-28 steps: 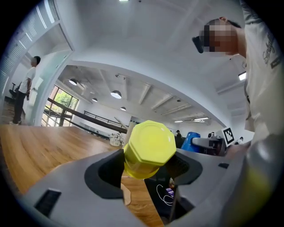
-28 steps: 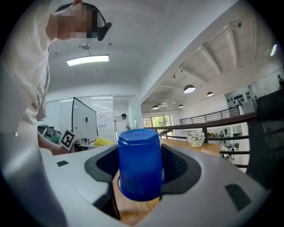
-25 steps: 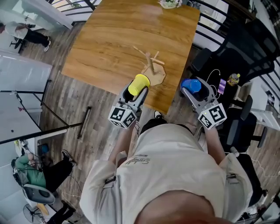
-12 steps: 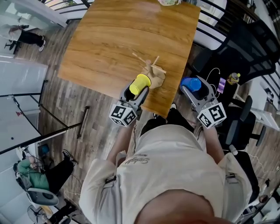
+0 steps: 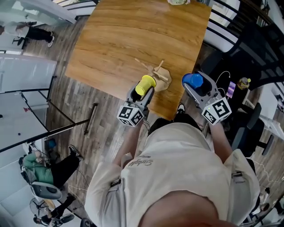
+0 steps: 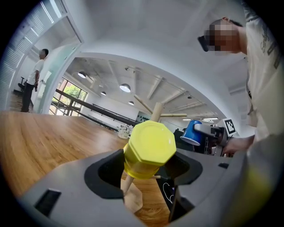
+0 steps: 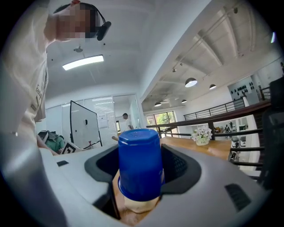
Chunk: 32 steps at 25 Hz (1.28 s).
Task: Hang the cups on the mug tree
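Observation:
A wooden mug tree (image 5: 156, 72) with bare pegs stands near the front edge of the wooden table (image 5: 128, 40). My left gripper (image 5: 143, 90) is shut on a yellow cup (image 5: 145, 84), held just in front of the tree; the left gripper view shows the yellow cup (image 6: 148, 150) bottom-out, with the mug tree (image 6: 155, 113) right behind it. My right gripper (image 5: 195, 86) is shut on a blue cup (image 5: 192, 81), off the table's right corner. In the right gripper view the blue cup (image 7: 138, 168) stands bottom-up between the jaws.
A small flower pot (image 5: 179, 1) sits at the table's far edge. Black office chairs (image 5: 248, 48) and a railing stand to the right. A black stand (image 5: 66, 128) lies on the plank floor to the left. A person (image 5: 40, 170) sits at lower left.
Both grippers with their cups have shifted slightly forward toward the mug tree. The view has moved a little; the grips are unchanged.

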Tool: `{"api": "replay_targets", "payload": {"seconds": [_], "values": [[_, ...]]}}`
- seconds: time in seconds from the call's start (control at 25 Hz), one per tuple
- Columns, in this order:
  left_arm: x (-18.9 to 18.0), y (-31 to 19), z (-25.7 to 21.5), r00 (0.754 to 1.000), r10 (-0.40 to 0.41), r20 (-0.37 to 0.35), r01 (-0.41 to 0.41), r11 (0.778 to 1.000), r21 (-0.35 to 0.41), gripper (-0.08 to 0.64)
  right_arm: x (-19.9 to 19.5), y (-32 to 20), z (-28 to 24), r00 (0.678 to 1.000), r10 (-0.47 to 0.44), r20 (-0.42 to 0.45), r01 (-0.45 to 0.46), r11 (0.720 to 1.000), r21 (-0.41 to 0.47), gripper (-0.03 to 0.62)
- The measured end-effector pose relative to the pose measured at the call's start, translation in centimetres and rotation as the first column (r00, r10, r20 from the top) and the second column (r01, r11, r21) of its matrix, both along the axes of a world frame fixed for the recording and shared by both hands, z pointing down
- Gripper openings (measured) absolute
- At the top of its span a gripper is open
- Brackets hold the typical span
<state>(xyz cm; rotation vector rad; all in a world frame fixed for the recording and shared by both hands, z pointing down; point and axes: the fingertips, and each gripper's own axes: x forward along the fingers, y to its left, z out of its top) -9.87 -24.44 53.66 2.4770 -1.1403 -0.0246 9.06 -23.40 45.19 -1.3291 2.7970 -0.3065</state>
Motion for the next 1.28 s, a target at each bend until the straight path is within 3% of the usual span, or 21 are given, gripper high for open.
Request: {"api": "replay_targets", "payload": {"seconds": [0.64, 1.28], "values": [[0.2, -0.5, 2.5, 0.999, -0.026, -0.047, 0.024, 0.999, -0.038, 0.291, -1.8, -2.7, -0.7, 0.997, -0.083, 0.006, 0.082, 0.996, 0.02, 0.261], [0.3, 3.9, 6.2, 0.999, -0.042, -0.017, 0.04, 0.99, -0.132, 0.267, -3.5, -4.7, -1.0, 0.985, -0.159, 0.068, 0.158, 0.987, 0.027, 0.261]]}}
